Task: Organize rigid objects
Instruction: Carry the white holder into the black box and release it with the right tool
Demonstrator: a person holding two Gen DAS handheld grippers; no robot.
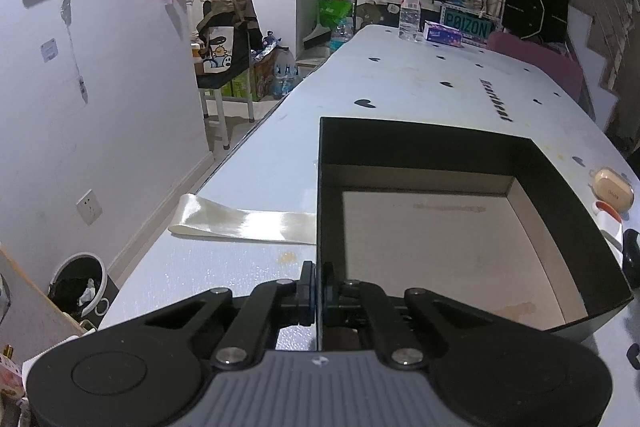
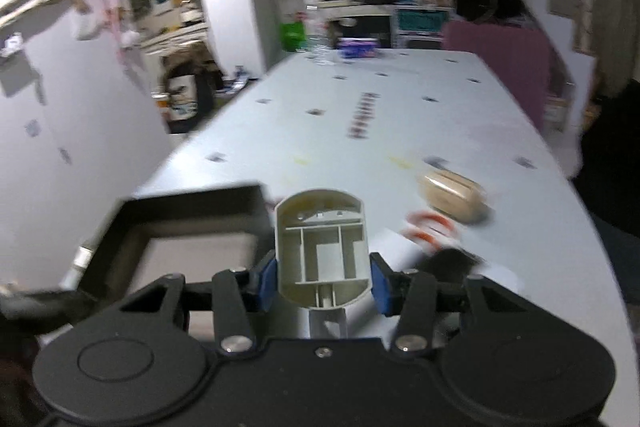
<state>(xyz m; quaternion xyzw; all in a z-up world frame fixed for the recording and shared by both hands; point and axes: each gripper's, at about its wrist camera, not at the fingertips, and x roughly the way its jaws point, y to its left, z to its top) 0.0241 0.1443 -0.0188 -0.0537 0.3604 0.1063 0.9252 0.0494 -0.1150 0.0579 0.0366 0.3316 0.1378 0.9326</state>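
So, box: one big black cardboard box with a pale brown floor [image 1: 440, 247] sits on the light table with small dark hearts [image 1: 400, 83]. It has nothing in it, so I think it is the place where the hard things go.
Left gripper: the left gripper [image 1: 318, 293] has its two fingers pinched almost flat together on the thin near-left wall of the box. I think this keeps the box from sliding.
Right gripper: the right gripper [image 2: 323, 281] has its blue pads [image 2: 267, 283] part way open, squeezing one grey plastic shell with little walls inside [image 2: 321, 247] from both sides. It hangs in the air just right of the box corner, likely on its way in.
Waiting things: one tan rounded case [image 2: 454, 197] and one white thing with orange rings [image 2: 430, 233] lie on the table right of the box. A dark thing beside them is too blurry to name.
Ribbon: one shiny white ribbon [image 1: 244, 223] lies flat to the left, touching the box.
Far end: one clear water bottle [image 1: 410, 7] and one small purple packet [image 1: 443, 33] stand well apart from the work.
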